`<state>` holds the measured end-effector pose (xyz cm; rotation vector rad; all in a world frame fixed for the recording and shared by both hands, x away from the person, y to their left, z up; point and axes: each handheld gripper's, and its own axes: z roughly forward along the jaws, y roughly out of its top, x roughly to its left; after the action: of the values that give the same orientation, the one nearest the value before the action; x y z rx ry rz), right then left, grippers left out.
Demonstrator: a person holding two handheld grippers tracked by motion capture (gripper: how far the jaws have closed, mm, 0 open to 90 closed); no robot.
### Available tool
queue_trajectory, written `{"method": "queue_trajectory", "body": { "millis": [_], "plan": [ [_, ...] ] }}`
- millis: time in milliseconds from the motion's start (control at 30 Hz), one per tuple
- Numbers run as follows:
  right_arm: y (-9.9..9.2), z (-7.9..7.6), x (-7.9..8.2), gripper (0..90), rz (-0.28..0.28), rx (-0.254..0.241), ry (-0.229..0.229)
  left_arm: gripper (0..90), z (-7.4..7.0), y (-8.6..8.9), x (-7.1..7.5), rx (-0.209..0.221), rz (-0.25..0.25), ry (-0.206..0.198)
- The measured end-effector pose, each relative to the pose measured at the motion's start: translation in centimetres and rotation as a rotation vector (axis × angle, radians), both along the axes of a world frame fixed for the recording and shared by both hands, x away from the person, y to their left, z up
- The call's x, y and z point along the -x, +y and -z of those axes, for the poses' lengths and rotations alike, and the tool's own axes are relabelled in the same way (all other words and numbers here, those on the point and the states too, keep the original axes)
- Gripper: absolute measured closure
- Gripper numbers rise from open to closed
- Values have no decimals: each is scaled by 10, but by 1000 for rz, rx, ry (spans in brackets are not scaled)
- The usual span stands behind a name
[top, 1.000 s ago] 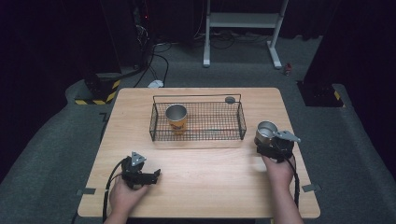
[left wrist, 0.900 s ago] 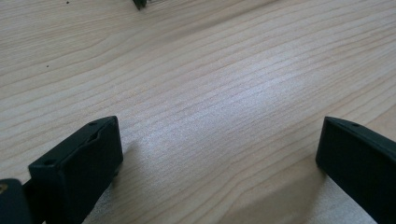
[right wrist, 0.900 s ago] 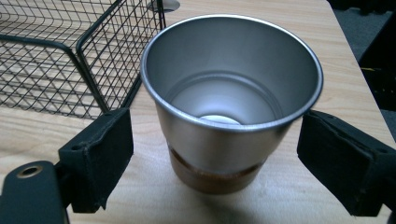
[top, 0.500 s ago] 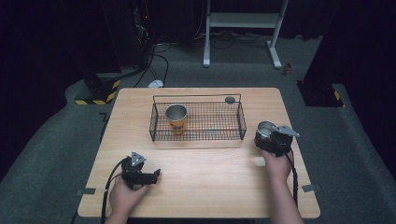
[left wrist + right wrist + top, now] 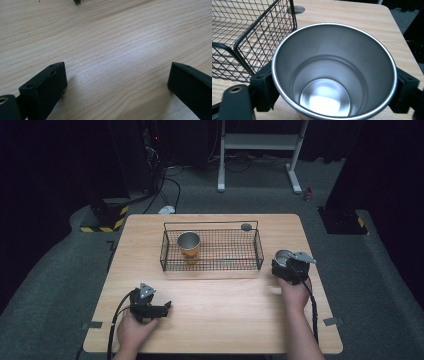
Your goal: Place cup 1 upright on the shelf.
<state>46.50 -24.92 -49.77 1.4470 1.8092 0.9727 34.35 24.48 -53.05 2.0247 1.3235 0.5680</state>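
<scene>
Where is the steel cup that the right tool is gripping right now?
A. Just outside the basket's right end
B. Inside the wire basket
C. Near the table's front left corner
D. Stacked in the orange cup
A: the right tool clamps the steel cup beside the wire basket, outside its right end wall.

The steel cup point(image 5: 334, 72) is a plain, shiny tumbler that narrows toward its base, open at the top and empty, with a bright, rolled rim. It stands upright near the right edge of the bench point(image 5: 210, 315), about midway along that edge, just off the right end of the wire basket point(image 5: 257, 251) and outside it. Black pads of the right claw point(image 5: 286, 265) press on both its sides just under the rim.
</scene>
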Motion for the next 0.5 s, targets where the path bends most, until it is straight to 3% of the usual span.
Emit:
{"method": "queue_trajectory", "body": {
  "millis": [500],
  "plan": [
    [3, -3, 10, 184, -27, 22, 0, 29, 0, 0, 0, 3, -2, -1]
  ]
}}
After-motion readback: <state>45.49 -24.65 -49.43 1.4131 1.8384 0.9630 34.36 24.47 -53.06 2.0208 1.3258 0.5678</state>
